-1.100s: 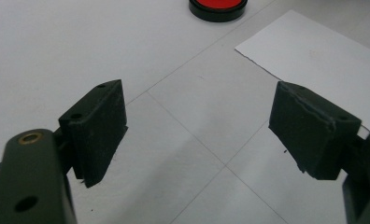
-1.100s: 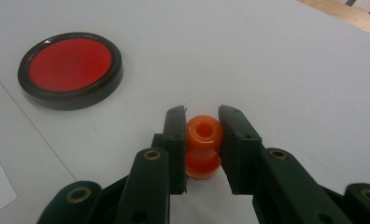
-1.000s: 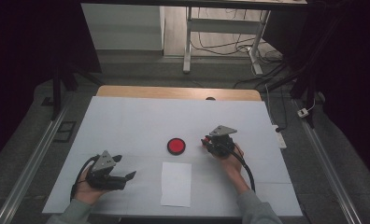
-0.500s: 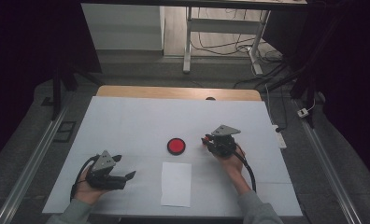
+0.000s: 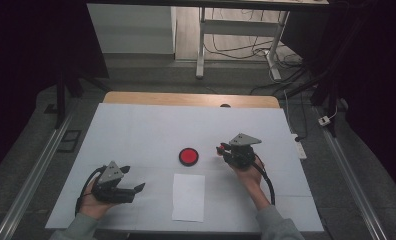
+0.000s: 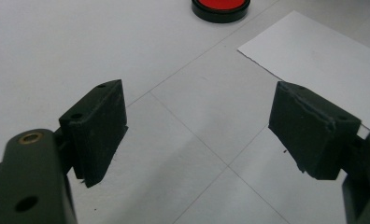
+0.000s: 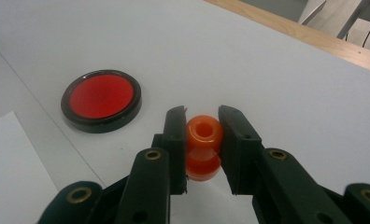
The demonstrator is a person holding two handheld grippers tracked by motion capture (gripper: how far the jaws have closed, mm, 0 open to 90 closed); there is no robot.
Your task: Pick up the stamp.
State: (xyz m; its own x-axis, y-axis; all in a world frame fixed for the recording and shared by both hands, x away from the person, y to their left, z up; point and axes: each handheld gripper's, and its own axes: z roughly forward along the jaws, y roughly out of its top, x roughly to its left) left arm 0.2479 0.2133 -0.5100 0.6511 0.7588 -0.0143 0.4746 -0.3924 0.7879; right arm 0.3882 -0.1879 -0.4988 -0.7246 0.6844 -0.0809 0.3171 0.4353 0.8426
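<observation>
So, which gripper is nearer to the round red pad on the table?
The right gripper. It holds a small orange piece just to the right of the red pad. The left gripper rests farther off, toward the near left, beside the white paper.

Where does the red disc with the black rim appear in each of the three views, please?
High view: the red disc lies mid-table, above the white paper sheet.
Left gripper view: disc cut off at the top edge.
Right gripper view: disc at left of centre.
Shared landmark: the paper sheet.
</observation>
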